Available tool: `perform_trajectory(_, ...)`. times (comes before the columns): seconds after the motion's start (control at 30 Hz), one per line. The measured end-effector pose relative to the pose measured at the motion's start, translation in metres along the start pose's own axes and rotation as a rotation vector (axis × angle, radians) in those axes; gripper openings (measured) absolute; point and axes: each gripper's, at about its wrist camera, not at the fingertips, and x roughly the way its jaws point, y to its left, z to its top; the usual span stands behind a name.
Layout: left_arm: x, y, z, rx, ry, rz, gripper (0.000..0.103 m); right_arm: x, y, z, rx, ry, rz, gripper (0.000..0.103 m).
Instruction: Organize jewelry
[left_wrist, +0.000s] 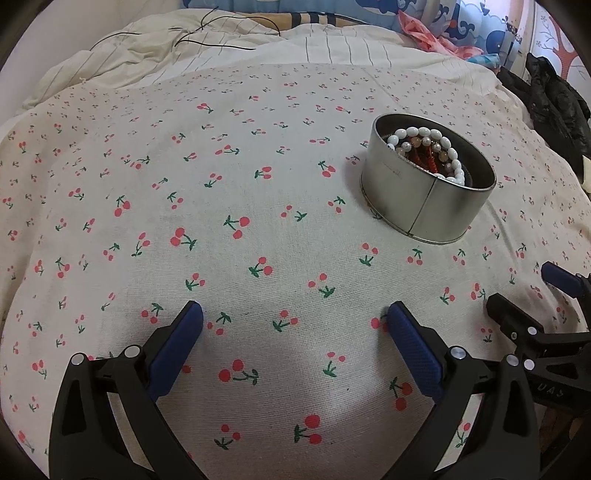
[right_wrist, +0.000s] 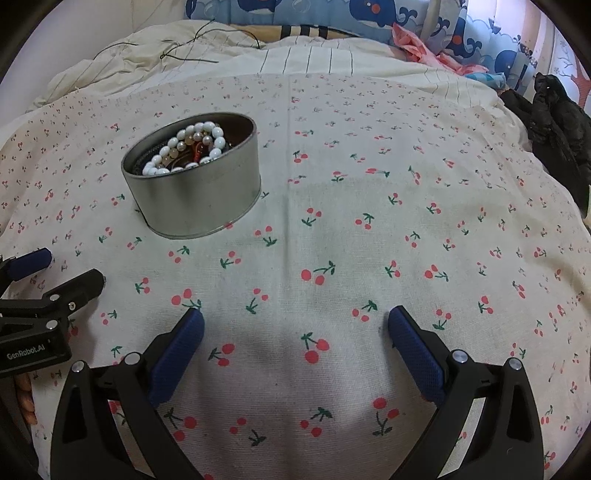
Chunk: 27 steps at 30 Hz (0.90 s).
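Note:
A round metal tin (left_wrist: 402, 206) stands on the cherry-print cloth (left_wrist: 258, 184). It holds a white bead bracelet (left_wrist: 439, 142), a pale pearl string and red beads. In the right wrist view the tin (right_wrist: 199, 206) sits at the upper left with the white bracelet (right_wrist: 192, 142) inside. My left gripper (left_wrist: 295, 317) is open and empty, low over the cloth, with the tin ahead to its right. My right gripper (right_wrist: 295, 319) is open and empty, with the tin ahead to its left. Each gripper shows at the edge of the other's view (left_wrist: 528, 295) (right_wrist: 62, 273).
The cloth (right_wrist: 369, 221) lies over a bed with a striped cream duvet (left_wrist: 221, 48) behind. Thin black cords (left_wrist: 207, 38) lie on the duvet. A dark garment (left_wrist: 554, 99) sits at the right edge. Blue whale-print bedding (right_wrist: 369, 14) and pink fabric lie at the back.

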Motion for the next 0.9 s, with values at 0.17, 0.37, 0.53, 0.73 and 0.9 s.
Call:
perform_trajectory(0.17,-0.0001,0.0002,-0.0001,0.000,-0.001,0.000,0.096,-0.0008,0.0018,-0.0008,-0.011,-0.007,-0.017,0.096)
perform_trajectory(0.37,0.0007,-0.0006,-0.0007,0.001,-0.001,0.000,0.096,0.0011,-0.0023,-0.0015,0.014,0.000,0.016,0.096)
perform_trajectory(0.53,0.0003,-0.0011,-0.0008,0.002,0.000,0.002,0.096,0.0020,-0.0034,-0.0011,0.019,0.001,0.022,0.096)
perform_trajectory(0.73,0.0003,-0.0012,-0.0007,0.002,0.000,0.002,0.096,0.0023,-0.0040,-0.0009,0.020,0.002,0.024,0.096)
perform_trajectory(0.9,0.0003,-0.0010,-0.0004,0.001,0.000,0.000,0.096,0.0022,-0.0035,-0.0009,0.019,0.002,0.023,0.096)
